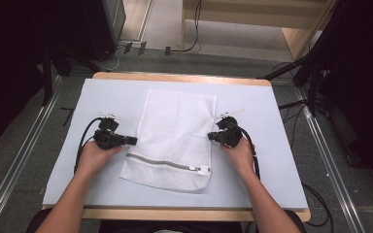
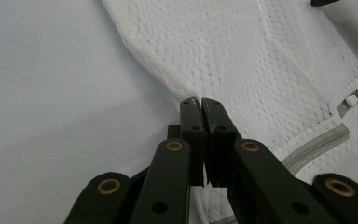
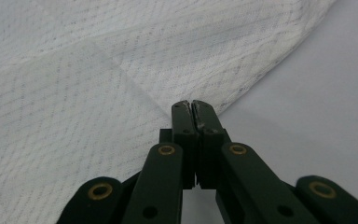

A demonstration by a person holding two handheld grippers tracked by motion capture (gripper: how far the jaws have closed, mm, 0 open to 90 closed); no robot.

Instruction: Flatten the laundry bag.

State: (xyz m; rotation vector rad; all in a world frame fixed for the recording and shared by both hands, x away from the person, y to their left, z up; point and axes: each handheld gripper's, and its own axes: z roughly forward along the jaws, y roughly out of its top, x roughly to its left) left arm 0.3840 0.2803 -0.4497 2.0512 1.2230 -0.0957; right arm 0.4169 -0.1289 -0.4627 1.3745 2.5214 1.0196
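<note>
Mesh bag (image 1: 175,138) lay flat in the middle of the pale surface (image 1: 68,160), its long sides running away from me and its grey zipper (image 1: 167,164) crossing the near end, the pull (image 1: 200,169) at the right. The far end looked smooth; a faint fold line ran across the cloth in my right tool's view.

My left tool (image 1: 132,140) sat at the bag's left edge, about halfway along it, pointing toward the cloth. In its own view the jaws were pressed together, with the bag's edge (image 2: 168,79) meeting the tips (image 2: 200,101). White mesh showed just below and behind the jaws, so they looked to be pinching the hem, though the cloth between the pads was too thin to make out for certain. The zipper (image 2: 317,144) curved off to the right of that view.

My right tool (image 1: 211,137) was at the bag's right edge, level with the left one, pointing inward. Its jaws were pressed together too, tips (image 3: 191,105) right at the border of the mesh (image 3: 98,102), where cloth met bare surface (image 3: 317,93). Whether any cloth was caught between them I could not tell.

Both my hands (image 1: 94,156) rested low on the surface behind the tools, cables (image 1: 81,141) looping back toward me.
</note>
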